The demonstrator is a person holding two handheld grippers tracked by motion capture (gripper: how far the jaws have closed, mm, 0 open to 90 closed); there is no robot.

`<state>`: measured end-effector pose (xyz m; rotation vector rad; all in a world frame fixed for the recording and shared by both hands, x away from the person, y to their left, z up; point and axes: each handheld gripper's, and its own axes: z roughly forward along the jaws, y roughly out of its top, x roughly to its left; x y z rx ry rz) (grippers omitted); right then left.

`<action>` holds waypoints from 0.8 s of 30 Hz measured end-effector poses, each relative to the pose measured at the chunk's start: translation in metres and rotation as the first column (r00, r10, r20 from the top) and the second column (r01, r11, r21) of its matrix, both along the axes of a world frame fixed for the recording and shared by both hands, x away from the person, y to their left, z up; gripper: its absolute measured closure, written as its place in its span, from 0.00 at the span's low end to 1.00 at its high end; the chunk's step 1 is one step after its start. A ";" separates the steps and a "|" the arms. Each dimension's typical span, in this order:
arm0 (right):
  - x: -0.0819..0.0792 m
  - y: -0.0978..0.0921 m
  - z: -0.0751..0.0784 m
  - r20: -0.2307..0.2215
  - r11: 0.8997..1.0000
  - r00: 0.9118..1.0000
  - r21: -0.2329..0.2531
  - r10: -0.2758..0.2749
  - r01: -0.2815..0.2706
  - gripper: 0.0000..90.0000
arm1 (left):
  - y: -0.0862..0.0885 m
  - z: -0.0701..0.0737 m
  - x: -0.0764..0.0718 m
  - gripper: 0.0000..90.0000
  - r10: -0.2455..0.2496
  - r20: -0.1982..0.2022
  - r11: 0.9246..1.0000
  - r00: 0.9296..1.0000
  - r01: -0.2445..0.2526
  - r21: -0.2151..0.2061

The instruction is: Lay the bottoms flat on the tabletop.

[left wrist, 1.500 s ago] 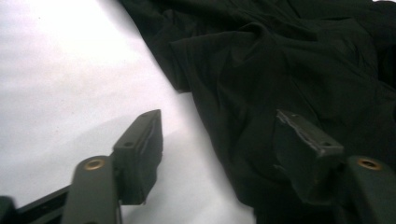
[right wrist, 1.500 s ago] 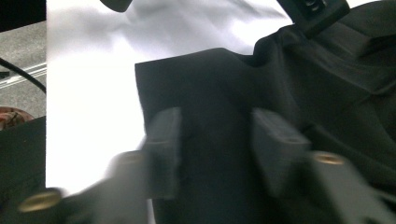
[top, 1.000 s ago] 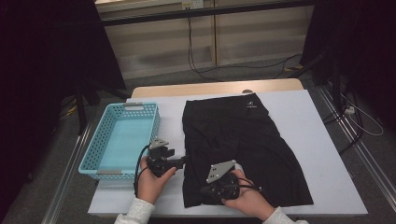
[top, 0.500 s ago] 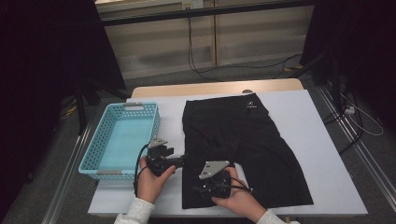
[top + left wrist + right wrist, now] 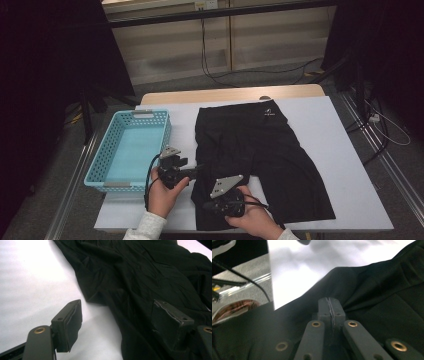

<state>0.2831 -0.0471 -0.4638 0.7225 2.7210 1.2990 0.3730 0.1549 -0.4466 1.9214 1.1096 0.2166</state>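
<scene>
Black shorts (image 5: 260,145) lie spread flat on the white table (image 5: 325,120). My left gripper (image 5: 196,169) is at their near left edge and is open. In the left gripper view (image 5: 120,325) one jaw hangs over the bare table (image 5: 30,277) and the other over the dark cloth (image 5: 140,277), with the hem running between them. My right gripper (image 5: 207,204) rests on the near left leg. In the right gripper view (image 5: 329,307) its jaws are pressed together on the shorts (image 5: 387,302), and folds run out from the tips.
A light blue basket (image 5: 150,114) with nothing in it stands at the table's left, just beyond my left hand. Cables trail over the floor behind the table. A bare white cover (image 5: 345,165) lies to the right of the shorts.
My right gripper has slid left along the near leg of the shorts, closer to the left gripper. The left gripper has barely moved.
</scene>
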 end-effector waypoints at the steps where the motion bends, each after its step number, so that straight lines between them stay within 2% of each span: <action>1: 0.000 -0.001 0.000 0.008 1.000 1.000 -0.002 -0.002 0.002 0.99 | 0.000 0.000 0.000 0.28 0.003 0.000 1.000 1.000 -0.003 0.000; 4: 0.001 -0.006 0.001 0.009 1.000 1.000 -0.009 0.001 -0.001 0.97 | -0.001 0.000 0.000 0.28 0.004 0.001 1.000 1.000 -0.004 0.004; 5: 0.001 -0.008 0.003 0.011 1.000 1.000 -0.008 -0.008 0.008 0.92 | 0.000 0.000 0.000 0.28 0.004 0.001 1.000 1.000 -0.004 0.007; 7: 0.003 -0.013 0.005 0.040 0.999 0.999 0.000 -0.033 0.033 0.76 | 0.000 0.001 0.001 0.28 0.015 0.006 1.000 1.000 -0.015 0.007; 9: 0.004 -0.015 0.006 0.059 0.999 0.997 0.004 -0.048 0.048 0.70 | 0.000 0.001 0.001 0.28 0.020 0.009 1.000 1.000 -0.020 0.016; 11: 0.004 -0.012 0.004 0.054 0.999 0.998 0.004 -0.039 0.039 0.62 | -0.002 0.001 0.000 0.33 0.027 0.010 0.998 1.000 -0.027 0.048; 13: 0.002 -0.006 0.000 0.050 1.000 0.999 -0.019 -0.020 0.021 0.57 | -0.003 0.000 0.000 0.35 0.030 0.002 0.999 1.000 -0.030 0.043; 14: 0.000 -0.003 -0.001 0.068 1.000 0.998 -0.023 -0.012 0.014 0.56 | -0.003 0.000 0.000 0.35 0.032 0.003 0.999 0.999 -0.032 0.044; 16: -0.001 0.000 -0.002 0.105 0.999 0.995 -0.047 -0.002 0.007 0.62 | -0.004 0.001 0.000 0.36 0.037 0.006 0.998 0.999 -0.037 0.048; 17: 0.000 0.001 -0.001 0.102 0.999 0.995 -0.045 -0.014 0.018 0.69 | -0.004 0.001 0.000 0.35 0.038 0.009 0.998 0.999 -0.038 0.044; 19: 0.003 0.000 -0.002 0.110 0.999 0.994 -0.038 -0.005 0.010 0.91 | -0.004 0.002 -0.001 0.35 0.036 0.015 0.998 0.999 -0.036 0.050; 20: 0.004 -0.001 -0.002 0.102 0.999 0.995 -0.032 -0.014 0.018 0.96 | -0.004 0.003 -0.002 0.34 0.034 0.016 0.998 0.999 -0.035 0.049; 22: 0.004 -0.002 -0.002 0.082 1.000 0.996 -0.013 -0.019 0.020 0.99 | -0.004 0.004 -0.001 0.33 0.036 0.021 0.998 0.999 -0.037 0.044; 24: 0.002 -0.003 -0.001 0.076 1.000 0.997 -0.020 -0.005 0.006 0.99 | -0.004 0.004 -0.001 0.33 0.023 0.027 0.999 0.999 -0.023 0.031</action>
